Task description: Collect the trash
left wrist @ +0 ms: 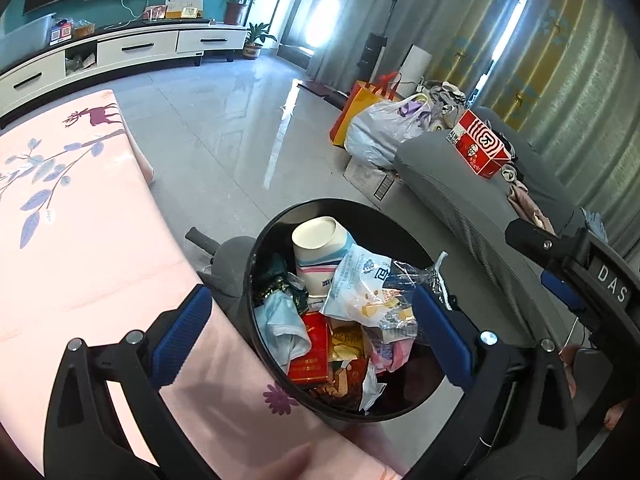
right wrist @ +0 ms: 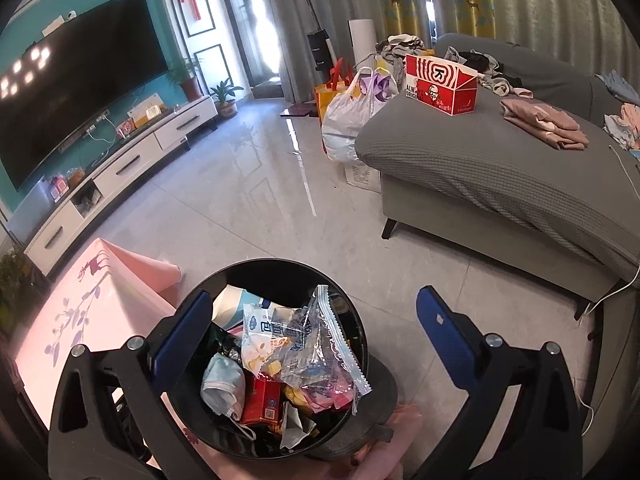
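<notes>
A round black bin (left wrist: 320, 203) stands on the floor beside the pink table, full of trash. On top lie a clear plastic wrapper (left wrist: 372, 292), a white paper cup (left wrist: 320, 248), a red carton (left wrist: 310, 352) and a pale face mask (right wrist: 222, 384). My left gripper (left wrist: 312, 332) hovers over the bin, open, with nothing between its blue pads. The right gripper (right wrist: 316, 332) also hangs above the bin (right wrist: 280, 263) with its jaws wide open and empty; the wrapper (right wrist: 316, 344) rests loose on the heap below it. In the left wrist view the right gripper (left wrist: 548, 264) shows at the right edge.
A pink flowered tablecloth (left wrist: 80, 260) covers the table left of the bin. A grey sofa (right wrist: 500, 168) on the right carries a red fast-food box (right wrist: 440, 84) and clothes. Full bags (right wrist: 348, 120) sit on the floor by it. A TV stand (right wrist: 120, 168) lines the far wall.
</notes>
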`<state>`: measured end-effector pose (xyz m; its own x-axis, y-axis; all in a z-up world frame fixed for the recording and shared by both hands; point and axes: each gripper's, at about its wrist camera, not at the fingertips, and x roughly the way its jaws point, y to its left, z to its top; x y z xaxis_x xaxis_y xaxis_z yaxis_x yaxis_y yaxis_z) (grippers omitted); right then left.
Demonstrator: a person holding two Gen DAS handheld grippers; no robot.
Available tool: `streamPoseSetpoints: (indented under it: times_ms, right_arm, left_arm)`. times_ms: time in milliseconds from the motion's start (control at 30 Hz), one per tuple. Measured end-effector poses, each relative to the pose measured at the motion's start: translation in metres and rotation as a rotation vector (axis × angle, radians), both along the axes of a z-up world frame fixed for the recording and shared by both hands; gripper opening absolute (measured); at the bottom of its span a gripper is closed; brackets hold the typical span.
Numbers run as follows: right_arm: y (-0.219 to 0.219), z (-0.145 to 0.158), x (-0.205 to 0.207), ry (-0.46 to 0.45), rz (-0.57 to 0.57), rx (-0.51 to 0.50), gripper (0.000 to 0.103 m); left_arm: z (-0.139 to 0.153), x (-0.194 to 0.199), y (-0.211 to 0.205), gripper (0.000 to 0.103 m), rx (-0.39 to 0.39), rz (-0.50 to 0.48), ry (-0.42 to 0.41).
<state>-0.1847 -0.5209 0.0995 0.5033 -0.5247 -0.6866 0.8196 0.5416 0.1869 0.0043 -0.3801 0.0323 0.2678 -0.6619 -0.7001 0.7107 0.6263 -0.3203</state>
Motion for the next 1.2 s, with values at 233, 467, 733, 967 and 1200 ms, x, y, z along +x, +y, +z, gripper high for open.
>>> streamPoseSetpoints:
  times_ms: [233,467,733,967,1200]
  right_arm:
    - [-0.0019,-0.0002,-0.0010,-0.003,-0.018,0.002,0.100]
    - [0.0004,-0.0014,0.0005,0.021,-0.028,-0.019,0.100]
    - [-0.0002,-0.0028,0.0021,0.031,-0.024,-0.019,0.100]
    - [0.0009,-0.0032,0.0033,0.036,-0.022,-0.021,0.100]
    - [0.0003,-0.0039,0.0056,0.056,-0.019,-0.020,0.100]
  left_arm:
    - [0.0034,-0.0022,-0.0005,0.100,0.045,-0.015,-0.025]
    - [0.0070,-0.0032,0.0020,0.100,0.043,-0.010,-0.039]
    - [0.0081,-0.0049,0.0020,0.100,0.041,-0.028,-0.038]
    - [0.0094,-0.0038,0.0044,0.100,0.025,-0.030,-0.016]
    - [0.0098,-0.0046,0.0035,0.100,0.027,-0.033,-0.017]
